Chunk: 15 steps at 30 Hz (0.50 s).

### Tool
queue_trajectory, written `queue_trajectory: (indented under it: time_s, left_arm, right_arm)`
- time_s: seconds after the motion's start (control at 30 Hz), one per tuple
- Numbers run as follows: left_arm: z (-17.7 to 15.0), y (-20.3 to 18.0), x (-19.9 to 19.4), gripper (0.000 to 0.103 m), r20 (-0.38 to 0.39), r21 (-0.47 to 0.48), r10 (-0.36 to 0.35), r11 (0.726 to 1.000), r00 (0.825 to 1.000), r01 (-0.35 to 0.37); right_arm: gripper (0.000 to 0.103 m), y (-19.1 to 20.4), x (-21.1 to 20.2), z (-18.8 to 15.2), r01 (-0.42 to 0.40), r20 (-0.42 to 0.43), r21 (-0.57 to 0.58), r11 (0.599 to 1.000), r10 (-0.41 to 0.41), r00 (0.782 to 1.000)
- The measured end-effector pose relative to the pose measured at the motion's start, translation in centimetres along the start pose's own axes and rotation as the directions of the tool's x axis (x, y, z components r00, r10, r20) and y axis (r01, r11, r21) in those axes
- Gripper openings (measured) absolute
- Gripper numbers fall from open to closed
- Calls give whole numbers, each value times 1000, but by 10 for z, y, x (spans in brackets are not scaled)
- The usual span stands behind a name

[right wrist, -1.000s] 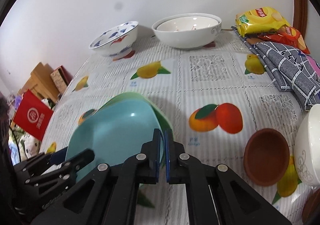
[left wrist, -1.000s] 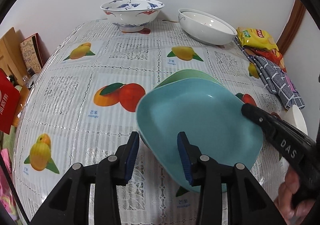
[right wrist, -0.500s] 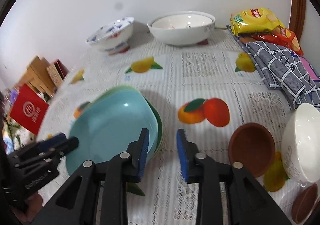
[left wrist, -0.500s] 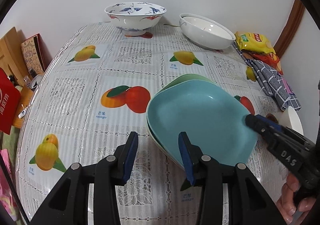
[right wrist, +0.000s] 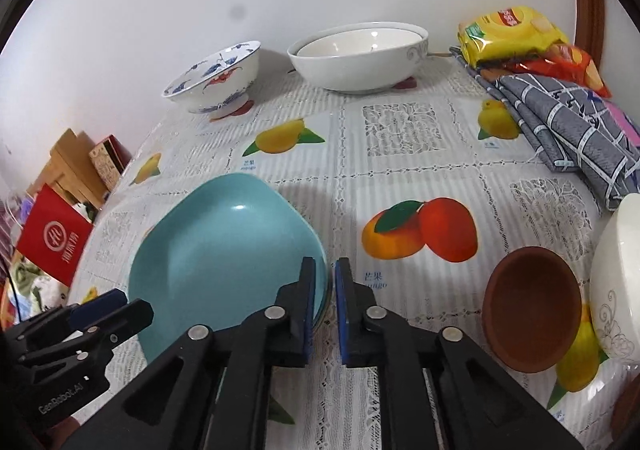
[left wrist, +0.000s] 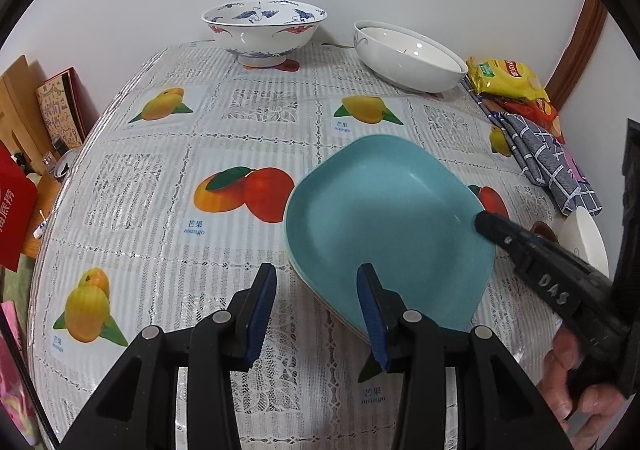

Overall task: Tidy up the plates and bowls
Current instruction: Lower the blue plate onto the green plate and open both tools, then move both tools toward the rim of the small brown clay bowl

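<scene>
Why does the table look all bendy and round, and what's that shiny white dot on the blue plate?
Left wrist view: the fisheye lens bows the table and darkens the picture's corners. Right wrist view: the dot is lamp glare on the blue plate; a grey smudge marks the wall. Both views look sharp.

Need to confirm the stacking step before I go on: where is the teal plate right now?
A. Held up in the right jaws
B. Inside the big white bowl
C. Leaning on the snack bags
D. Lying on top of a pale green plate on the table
D: the teal plate lies flat on the tablecloth with a pale green plate's rim showing under its edge.
</scene>
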<state>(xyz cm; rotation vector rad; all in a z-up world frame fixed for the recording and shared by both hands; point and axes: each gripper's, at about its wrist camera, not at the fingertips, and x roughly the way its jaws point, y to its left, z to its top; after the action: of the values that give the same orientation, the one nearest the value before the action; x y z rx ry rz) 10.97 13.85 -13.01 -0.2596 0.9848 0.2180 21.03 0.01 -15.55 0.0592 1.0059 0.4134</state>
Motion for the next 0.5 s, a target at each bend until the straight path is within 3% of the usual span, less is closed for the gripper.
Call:
queue_trajectory:
  time_s: [0.13, 0.3, 0.4, 0.5]
  left_arm:
    - [1, -4, -8, 40, 9, 9, -6, 1000, 1000, 5]
    - [1, -23, -25, 40, 36, 54, -31, 998, 999, 29]
    - [2, -38, -34, 40, 50, 74, -49, 996, 998, 45]
    - [1, -53, -41, 40, 57, 91, -65, 994, 996, 59]
  right_arm:
    - [40, -7, -23, 6, 13, 53, 5, 1000, -14, 999]
    - [51, -22, -66, 11, 84, 145, 35, 996, -88, 985]
    - [60, -36, -94, 14, 147, 155, 44, 988, -152, 976]
    - [68, -56, -125, 9, 224, 196, 60, 973, -231, 953]
